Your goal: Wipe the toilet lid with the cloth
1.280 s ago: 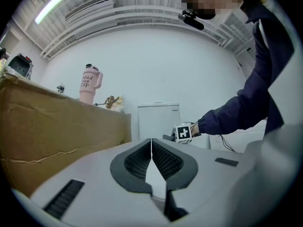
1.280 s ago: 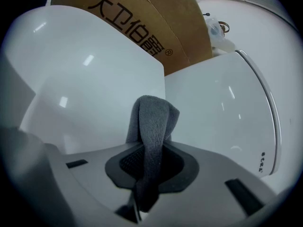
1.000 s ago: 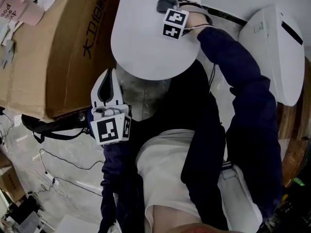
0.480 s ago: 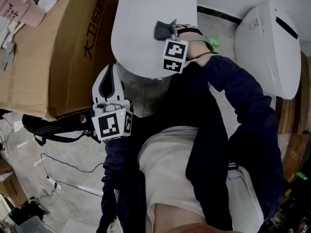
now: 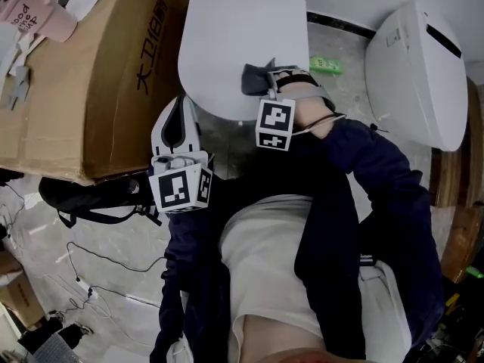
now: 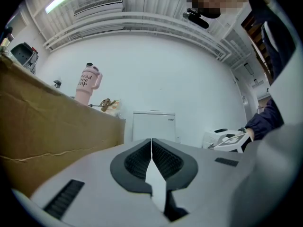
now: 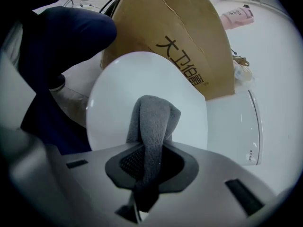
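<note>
right claw (image 5: 268, 82) is clamped on the grey cloth (image 7: 154, 122), which lies on the lid (image 5: 231, 40) near its 6 o'clock edge. left claw (image 6: 151, 150), closed and empty, hangs off the lid at 7 o'clock.

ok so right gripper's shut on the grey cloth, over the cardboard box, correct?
Not over the box. The right gripper view shows the right gripper shut on the grey cloth over the white toilet lid. The cardboard box stands beside the lid. The rest is right.
</note>
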